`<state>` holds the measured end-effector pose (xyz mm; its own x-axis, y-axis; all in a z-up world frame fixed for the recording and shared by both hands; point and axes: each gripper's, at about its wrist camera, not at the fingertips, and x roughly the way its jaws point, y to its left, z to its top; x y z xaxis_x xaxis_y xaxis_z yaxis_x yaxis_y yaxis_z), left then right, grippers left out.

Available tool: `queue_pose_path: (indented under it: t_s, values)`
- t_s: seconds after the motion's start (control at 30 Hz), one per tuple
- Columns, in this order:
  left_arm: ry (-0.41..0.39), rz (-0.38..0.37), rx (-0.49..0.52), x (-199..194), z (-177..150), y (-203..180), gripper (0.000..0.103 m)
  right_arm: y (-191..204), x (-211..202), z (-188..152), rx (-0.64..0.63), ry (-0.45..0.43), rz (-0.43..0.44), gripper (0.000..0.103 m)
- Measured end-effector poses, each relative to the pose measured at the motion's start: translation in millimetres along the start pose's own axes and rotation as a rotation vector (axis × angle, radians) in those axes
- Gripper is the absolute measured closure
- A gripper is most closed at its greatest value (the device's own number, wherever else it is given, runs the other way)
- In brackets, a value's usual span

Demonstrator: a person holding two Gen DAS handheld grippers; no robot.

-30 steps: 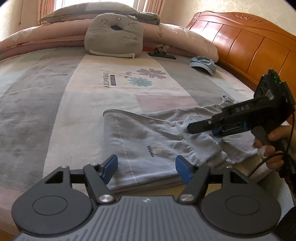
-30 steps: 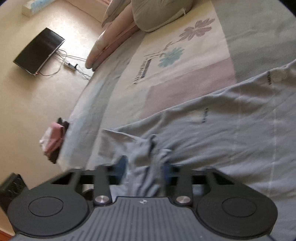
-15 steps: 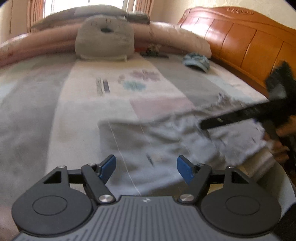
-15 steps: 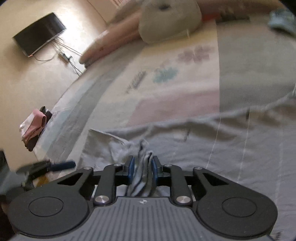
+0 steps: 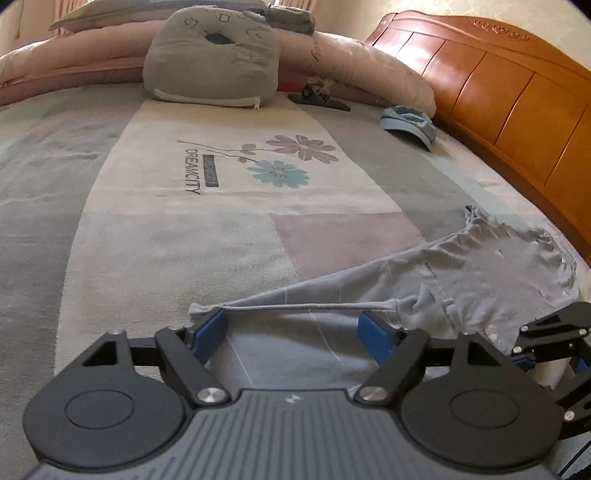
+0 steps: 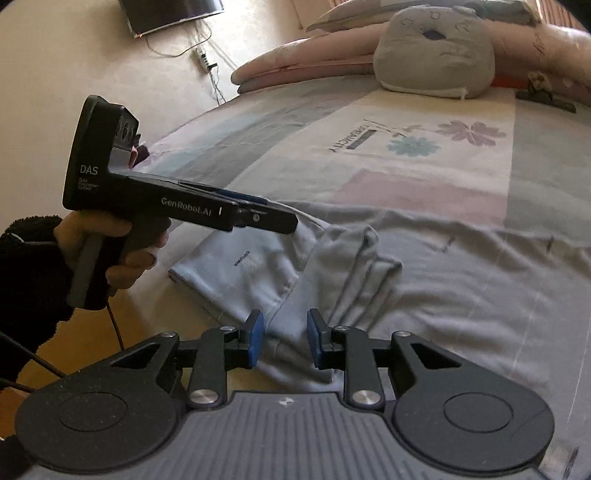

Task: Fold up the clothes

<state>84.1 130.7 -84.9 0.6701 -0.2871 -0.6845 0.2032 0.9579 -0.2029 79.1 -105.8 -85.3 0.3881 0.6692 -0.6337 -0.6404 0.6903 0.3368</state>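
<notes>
A light grey-blue garment (image 5: pixel 480 273) lies spread on the bed, its gathered waistband to the right. My left gripper (image 5: pixel 291 334) is low over the near hem. Its jaws are opening wide, the stretched hem edge (image 5: pixel 310 307) runs between the blue pads, and nothing is pinched. In the right wrist view the garment (image 6: pixel 461 280) has a bunched fold (image 6: pixel 354 266) in its middle. My right gripper (image 6: pixel 285 339) hovers just before that fold. Its jaws are opening and cloth shows in the gap, not pressed. A hand holds the left gripper (image 6: pixel 288 221) over the garment's left corner.
A grey cat-face cushion (image 5: pixel 210 62) and pink rolled quilts (image 5: pixel 369 62) lie at the bed's far end. A blue cap (image 5: pixel 408 123) rests near the wooden headboard (image 5: pixel 498 96). The bedsheet (image 5: pixel 166 240) stretches flat to the left. A dark screen (image 6: pixel 173 14) and power strip (image 6: pixel 203 61) are off the bed.
The right gripper has rolled level and let go of the bunched fold it pinched. The left gripper has moved onto the near hem and its jaws have widened.
</notes>
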Motion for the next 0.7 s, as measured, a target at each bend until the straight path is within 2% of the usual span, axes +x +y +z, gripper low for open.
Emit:
queue_pose_path:
  t_s: [0.1,0.13,0.33,0.47,0.5,0.57,0.6,0.7]
  values:
    - [-0.020,0.013,0.028,-17.0,2.4,-9.8,0.025,5.2,-2.2,2.7,-0.009,0.002,-0.019,0.072]
    - [-0.012,0.011,0.025,-20.3,-1.0,-11.7,0.025,7.6,-2.2,3.3,-0.017,0.002,-0.027,0.068]
    - [0.062,0.000,-0.009,-31.8,-28.8,-19.9,0.025,12.9,-3.5,-1.8,-0.028,-0.008,-0.036,0.061]
    - [0.072,0.060,0.052,-38.4,-39.7,-31.6,0.025,11.2,-8.2,-0.7,-0.012,-0.011,-0.035,0.061]
    - [0.064,0.069,0.058,-44.1,-38.7,-35.2,0.025,11.6,-12.3,0.0,-0.017,-0.016,-0.051,0.058]
    - [0.039,0.042,0.060,-53.5,-39.8,-39.7,0.023,11.8,-23.0,1.0,-0.033,-0.036,-0.098,0.040]
    - [0.027,0.027,0.060,-58.1,-40.4,-41.8,0.023,10.0,-29.8,1.1,-0.039,-0.048,-0.128,0.036]
    - [0.067,0.036,0.021,-51.2,-47.9,-39.7,0.023,-5.1,-49.4,0.2,-0.022,-0.063,-0.235,0.030]
